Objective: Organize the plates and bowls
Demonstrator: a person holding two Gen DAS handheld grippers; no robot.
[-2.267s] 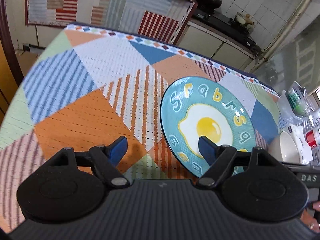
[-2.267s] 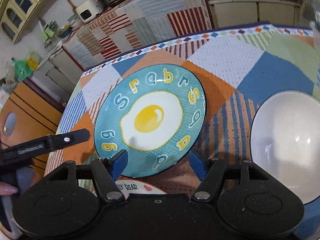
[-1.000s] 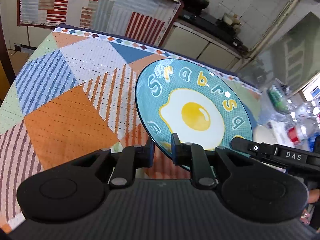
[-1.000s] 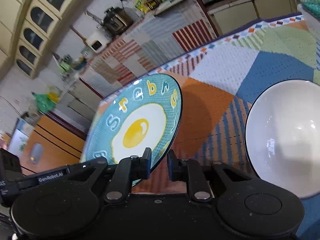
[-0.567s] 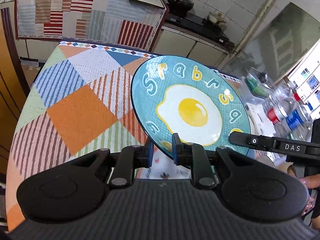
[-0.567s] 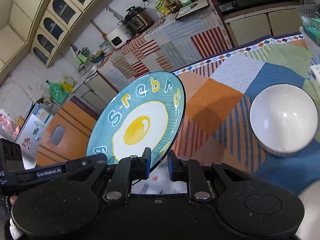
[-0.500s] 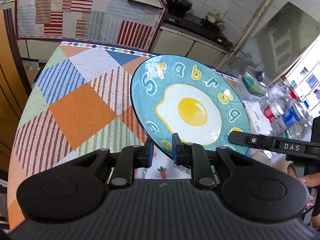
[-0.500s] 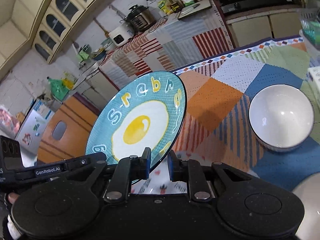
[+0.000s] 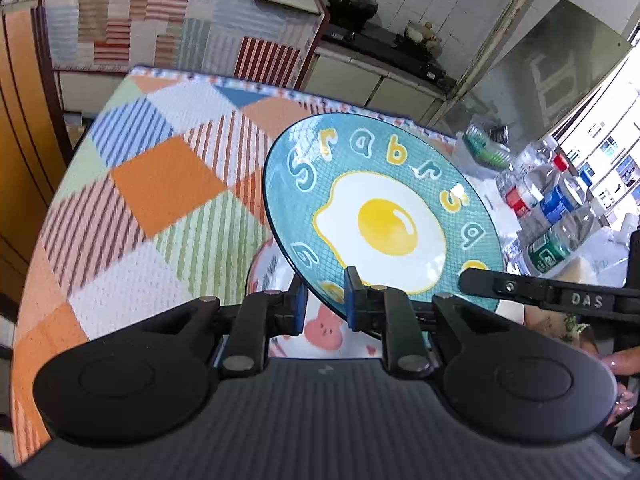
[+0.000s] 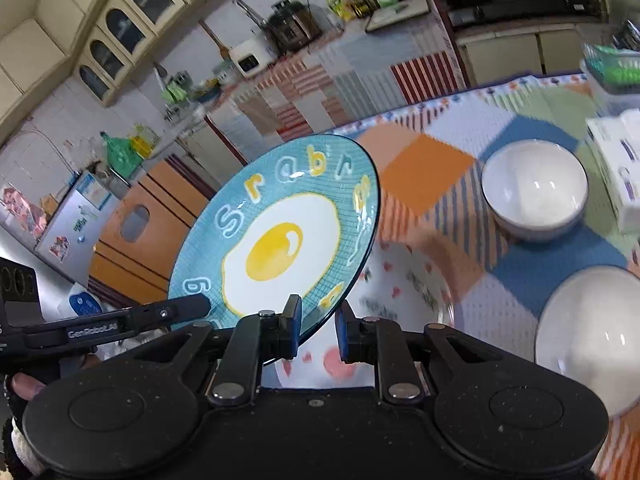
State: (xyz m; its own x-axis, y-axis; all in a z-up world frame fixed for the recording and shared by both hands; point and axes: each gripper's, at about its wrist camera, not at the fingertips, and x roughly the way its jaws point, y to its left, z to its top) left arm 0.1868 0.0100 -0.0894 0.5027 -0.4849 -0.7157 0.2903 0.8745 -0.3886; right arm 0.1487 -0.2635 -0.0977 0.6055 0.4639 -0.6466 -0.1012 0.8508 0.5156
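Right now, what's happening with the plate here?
A person holds the teal fried-egg plate in the air, tilted, with both grippers clamped on its near rim: the left gripper and the right gripper. Directly below lies a white cartoon-print plate on the patchwork tablecloth. Two white bowls sit off to the right, one farther and one nearer. The teal plate is not set down yet.

Table under patchwork cloth — on it: white cartoon plate, two white bowls, bottles.
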